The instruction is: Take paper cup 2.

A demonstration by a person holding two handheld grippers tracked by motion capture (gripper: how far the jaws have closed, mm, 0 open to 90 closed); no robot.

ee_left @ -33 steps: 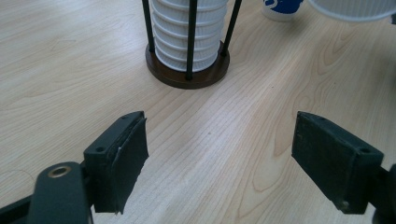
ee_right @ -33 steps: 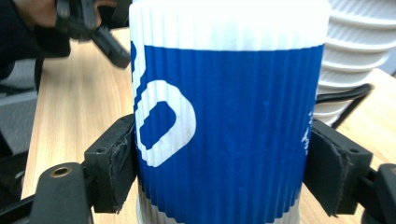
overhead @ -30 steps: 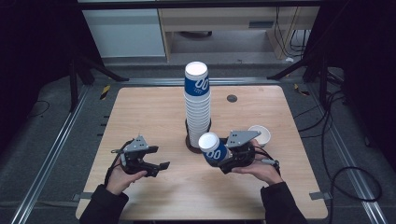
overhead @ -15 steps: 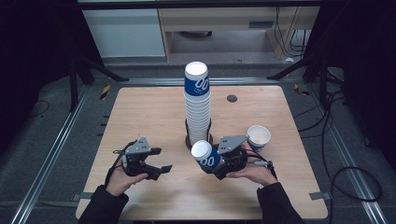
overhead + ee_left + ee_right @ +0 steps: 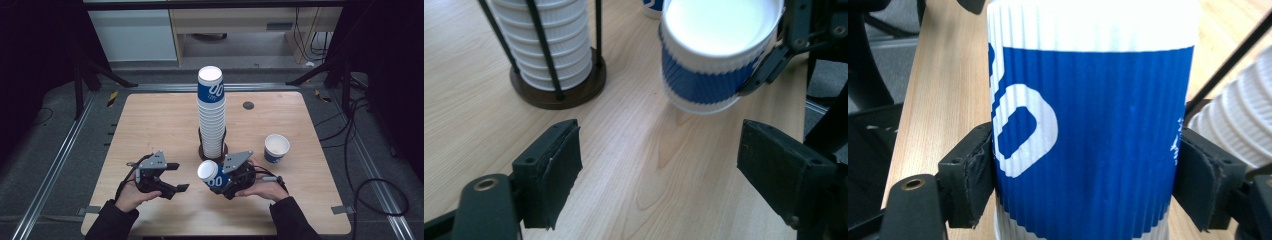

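The wooden table (image 5: 150, 120) occupies the centre of the high view, its surface sound and unobstructed across the left half. At centre frame stands the tall stack of ribbed paper cups (image 5: 211, 112), white with a blue band on the top one, seated upright in a dark wire holder (image 5: 212, 149) on a round base. One single cup (image 5: 276, 148) stands upright, mouth up, at right of centre, well apart from the stack. The cup in hand (image 5: 212, 174) lies below the stack base in the frame, tilted so its white mouth faces left — carried clear of the table, not resting on it as far as the left gripper view indicates. The right gripper (image 5: 231, 176) has its jaws closed on this cup's blue band; the right gripper view shows both pads pressed against the ribbed wall, low on the body. The left gripper (image 5: 172, 181) sits at lower left of the frame, jaws standing wide with nothing between them, pointed toward the held cup. Judgement: the work in hand is setting out a cup drawn from the stack. To do it well, the cup should be turned fully upright before it meets the table, lowered until the base seats flat, and placed well apart from the holder — pressure kept light, since the ribbed wall would likely dent. The left gripper could steady the rim if needed.
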